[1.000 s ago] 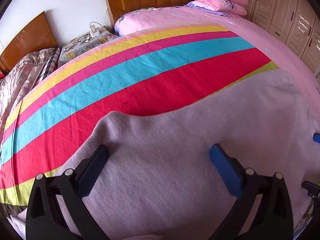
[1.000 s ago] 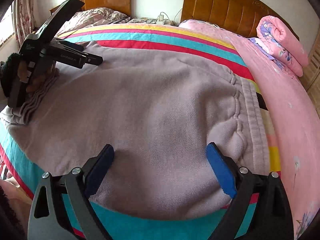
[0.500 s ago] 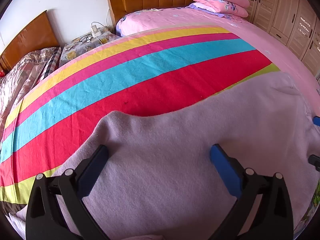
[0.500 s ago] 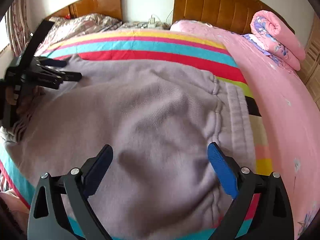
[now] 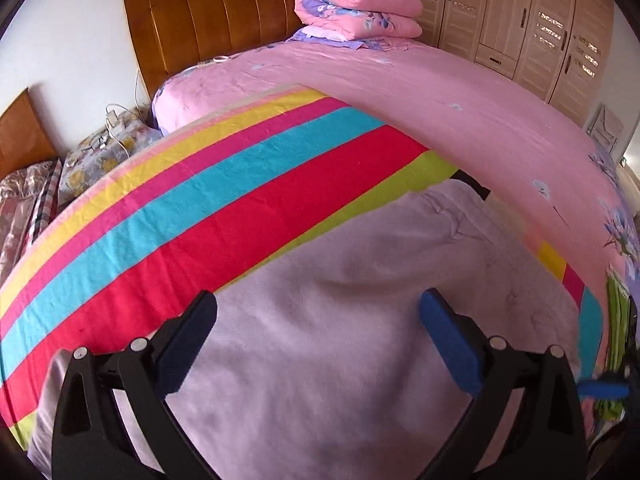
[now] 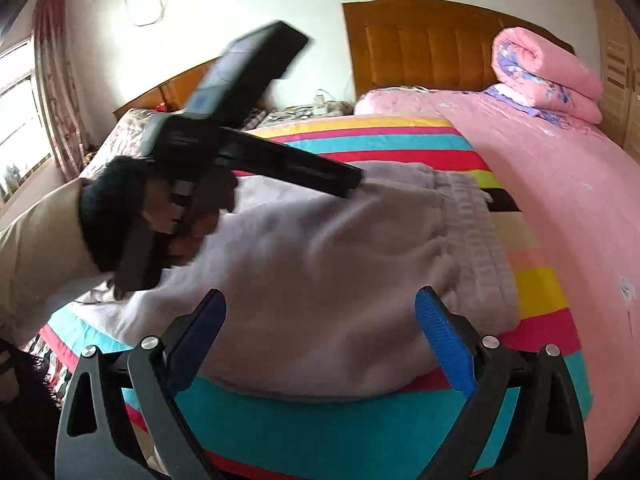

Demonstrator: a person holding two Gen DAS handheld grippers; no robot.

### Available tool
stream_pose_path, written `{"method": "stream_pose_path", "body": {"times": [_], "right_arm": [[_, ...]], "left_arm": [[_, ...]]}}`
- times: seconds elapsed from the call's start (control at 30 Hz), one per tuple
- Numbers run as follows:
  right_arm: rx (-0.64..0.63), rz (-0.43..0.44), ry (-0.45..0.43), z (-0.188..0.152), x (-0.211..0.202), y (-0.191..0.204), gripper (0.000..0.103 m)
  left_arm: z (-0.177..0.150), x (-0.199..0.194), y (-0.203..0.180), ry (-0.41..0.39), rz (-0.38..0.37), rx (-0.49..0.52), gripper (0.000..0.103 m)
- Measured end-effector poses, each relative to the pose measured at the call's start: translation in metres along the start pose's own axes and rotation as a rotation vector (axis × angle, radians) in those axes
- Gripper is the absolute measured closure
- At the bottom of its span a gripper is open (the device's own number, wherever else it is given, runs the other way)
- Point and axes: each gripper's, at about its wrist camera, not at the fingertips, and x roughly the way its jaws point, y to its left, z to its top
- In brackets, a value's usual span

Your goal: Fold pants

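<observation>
Pale lilac pants [image 5: 360, 320] lie folded on the striped sheet [image 5: 200, 216], their ribbed waistband [image 6: 476, 232] toward the pink side of the bed. My left gripper [image 5: 318, 320] is open and empty, hovering over the pants. In the right wrist view it shows blurred [image 6: 352, 184], held by a hand above the pants' far part. My right gripper [image 6: 320, 316] is open and empty over the near edge of the pants. One of its blue fingertips [image 5: 604, 390] shows at the right edge of the left wrist view.
A pink bedspread [image 5: 460, 112] covers the right half of the bed, with a rolled pink quilt [image 5: 356, 4] at the wooden headboard [image 5: 224, 28]. Wardrobes [image 5: 532, 28] stand at the right. A cluttered nightstand [image 5: 108, 140] and a second bed [image 6: 132, 128] are at the left.
The left gripper has swung right over the pants toward the waistband. The right gripper has pulled back and lifted. The pants look more bunched and shorter than before.
</observation>
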Motion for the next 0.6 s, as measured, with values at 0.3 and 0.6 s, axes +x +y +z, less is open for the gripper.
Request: {"method": "stream_pose_path", "body": {"times": [0.3, 0.6], "right_arm": [[0.003, -0.011, 0.075, -0.025, -0.003, 0.000, 0.011], [0.560, 0.099, -0.020, -0.055, -0.035, -0.093, 0.014]], "left_arm": [[-0.008, 0.024, 0.011, 0.003, -0.003, -0.078, 0.001], [-0.057, -0.087, 0.022, -0.090, 0.144, -0.046, 0.001]]}}
